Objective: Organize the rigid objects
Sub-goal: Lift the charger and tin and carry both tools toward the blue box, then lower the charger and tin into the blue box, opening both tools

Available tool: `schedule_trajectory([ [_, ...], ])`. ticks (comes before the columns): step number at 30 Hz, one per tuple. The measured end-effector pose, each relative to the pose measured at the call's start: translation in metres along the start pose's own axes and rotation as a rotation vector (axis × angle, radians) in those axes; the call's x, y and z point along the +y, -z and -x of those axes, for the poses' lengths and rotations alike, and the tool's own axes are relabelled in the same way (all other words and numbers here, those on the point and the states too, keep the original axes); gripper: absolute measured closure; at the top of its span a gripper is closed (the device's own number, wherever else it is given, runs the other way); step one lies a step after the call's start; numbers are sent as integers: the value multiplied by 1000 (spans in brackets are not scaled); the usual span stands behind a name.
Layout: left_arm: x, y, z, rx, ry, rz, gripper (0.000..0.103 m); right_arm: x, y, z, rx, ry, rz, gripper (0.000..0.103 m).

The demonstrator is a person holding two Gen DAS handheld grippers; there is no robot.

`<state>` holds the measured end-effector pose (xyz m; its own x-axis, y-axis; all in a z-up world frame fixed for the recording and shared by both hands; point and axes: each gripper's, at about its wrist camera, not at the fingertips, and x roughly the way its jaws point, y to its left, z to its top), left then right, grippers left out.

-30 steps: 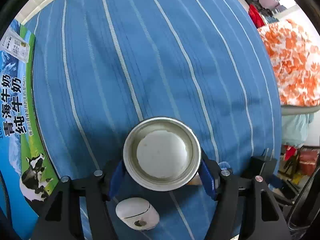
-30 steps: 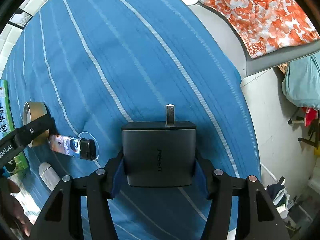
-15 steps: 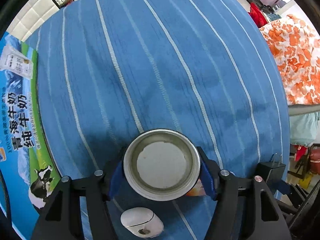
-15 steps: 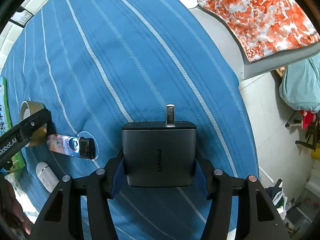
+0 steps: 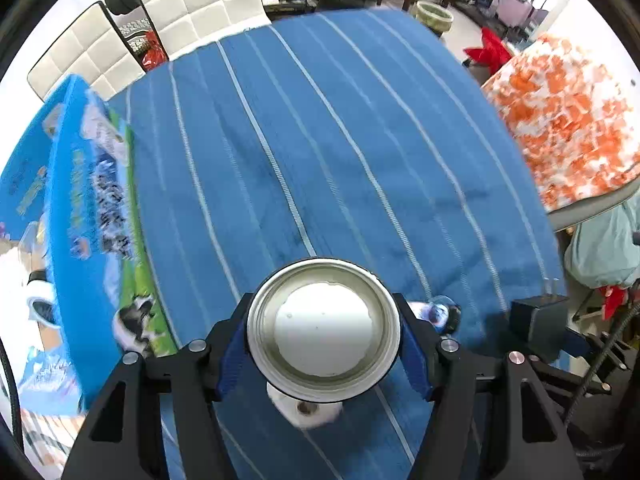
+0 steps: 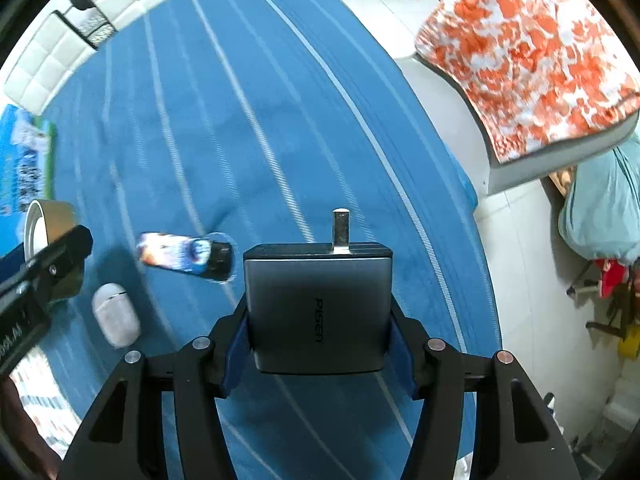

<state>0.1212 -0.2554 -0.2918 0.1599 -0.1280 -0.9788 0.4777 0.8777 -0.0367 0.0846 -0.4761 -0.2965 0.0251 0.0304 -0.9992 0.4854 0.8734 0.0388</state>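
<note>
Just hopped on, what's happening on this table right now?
Both grippers are loaded. The left gripper is shut on a round metal lid, held above the blue striped tablecloth. The right gripper is shut on a dark Pisen charger, prongs pointing away. A small bottle lying on its side and a white earbud case are on the cloth between them. A milk carton box sits at the table's left edge.
</note>
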Motion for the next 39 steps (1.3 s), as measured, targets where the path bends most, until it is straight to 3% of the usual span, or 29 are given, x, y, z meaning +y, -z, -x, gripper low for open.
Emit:
schedule_trajectory([
  [6,19,13,48,-82,20,9,41,30,7,41,-64,-67,73,42],
  [14,86,30,110,-172,42,111,41,118,3,109,-167,-179,224,42],
  [22,165,51,167,-272,-43,202,40,220,14,153,-234,-282,353,42],
  [31,237,64,188,-320,-118,274,41,301,22,147,-218,-296,429,42],
  [36,273,72,174,-296,-114,312,40,323,13,112,-150,-279,425,42],
  [39,301,75,154,-245,-64,368,40,339,5,86,-106,-255,428,42],
])
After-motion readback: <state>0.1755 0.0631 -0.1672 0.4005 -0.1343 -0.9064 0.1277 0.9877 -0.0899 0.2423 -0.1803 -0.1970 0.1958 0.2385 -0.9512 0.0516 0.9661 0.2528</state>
